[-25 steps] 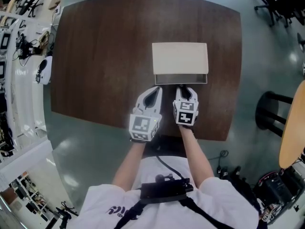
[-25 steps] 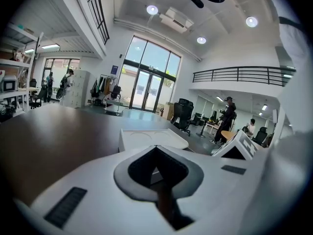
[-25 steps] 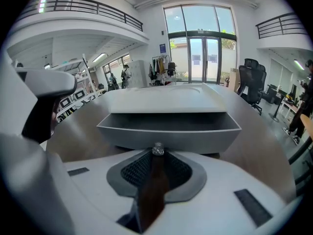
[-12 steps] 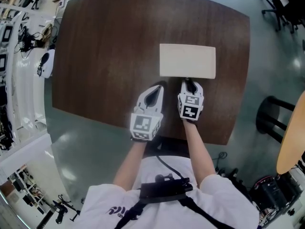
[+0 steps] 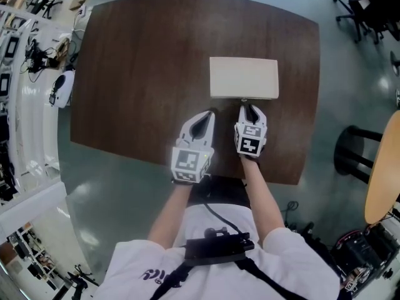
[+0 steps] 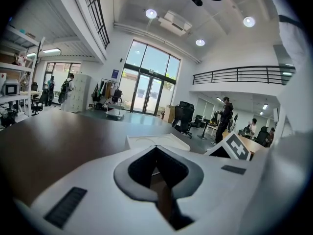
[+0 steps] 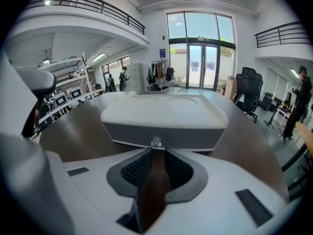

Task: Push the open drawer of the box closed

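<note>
The cream box (image 5: 244,77) lies on the dark wooden table (image 5: 137,74), its grey drawer front (image 7: 161,136) flush with the body. My right gripper (image 5: 249,109) points at the middle of that front. Its tips (image 7: 156,150) rest against the small clear knob (image 7: 156,142). The jaws are drawn together to a thin slit with nothing between them. My left gripper (image 5: 204,116) hovers over the table just left of the box's near corner, shut and empty. From the left gripper (image 6: 155,148) the box (image 6: 156,141) shows just beyond its tips.
The table's near edge (image 5: 187,170) runs under both gripper bodies. Shelving with equipment (image 5: 25,55) lines the left side. An office chair (image 5: 369,5) stands at the far right, and a black stool (image 5: 356,155) and a round wooden top (image 5: 384,167) at the right.
A second ago the drawer stuck out toward me with its inside showing. My right gripper moved forward against it, and it is now flush. The left gripper barely moved.
</note>
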The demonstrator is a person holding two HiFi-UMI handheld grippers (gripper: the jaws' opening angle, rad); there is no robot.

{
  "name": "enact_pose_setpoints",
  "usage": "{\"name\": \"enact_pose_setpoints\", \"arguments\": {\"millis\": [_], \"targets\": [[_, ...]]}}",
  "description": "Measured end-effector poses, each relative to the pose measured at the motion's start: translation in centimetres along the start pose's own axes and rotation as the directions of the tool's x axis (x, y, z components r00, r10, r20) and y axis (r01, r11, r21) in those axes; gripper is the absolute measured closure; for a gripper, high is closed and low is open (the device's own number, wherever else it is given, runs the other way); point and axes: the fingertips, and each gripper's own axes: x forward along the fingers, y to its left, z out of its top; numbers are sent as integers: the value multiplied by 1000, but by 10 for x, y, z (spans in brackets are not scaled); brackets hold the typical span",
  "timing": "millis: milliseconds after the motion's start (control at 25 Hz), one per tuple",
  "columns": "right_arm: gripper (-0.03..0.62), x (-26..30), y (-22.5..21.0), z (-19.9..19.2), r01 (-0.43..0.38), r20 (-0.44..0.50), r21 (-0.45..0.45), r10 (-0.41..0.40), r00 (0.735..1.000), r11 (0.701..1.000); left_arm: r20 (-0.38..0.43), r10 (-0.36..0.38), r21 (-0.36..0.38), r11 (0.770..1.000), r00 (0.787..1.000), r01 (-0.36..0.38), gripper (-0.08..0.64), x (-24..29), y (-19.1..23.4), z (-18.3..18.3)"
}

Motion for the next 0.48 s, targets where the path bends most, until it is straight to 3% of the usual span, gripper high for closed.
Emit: {"name": "enact_pose_setpoints", "arguments": {"millis": [240,400,480], "targets": [[512,-68,13,9,-14,113,20,11,994,1000,55,-8,13,1000,998,7,551,-42,-10,20],[515,-128,24,30,-24,234,4,23,972,1000,116,-20,36,999,993,16,551,-73,-25,41],[588,-162,37,41,-26,293,-17,30,956,1000,137,-29,40,999,990,24,551,-93,-32,49]]}}
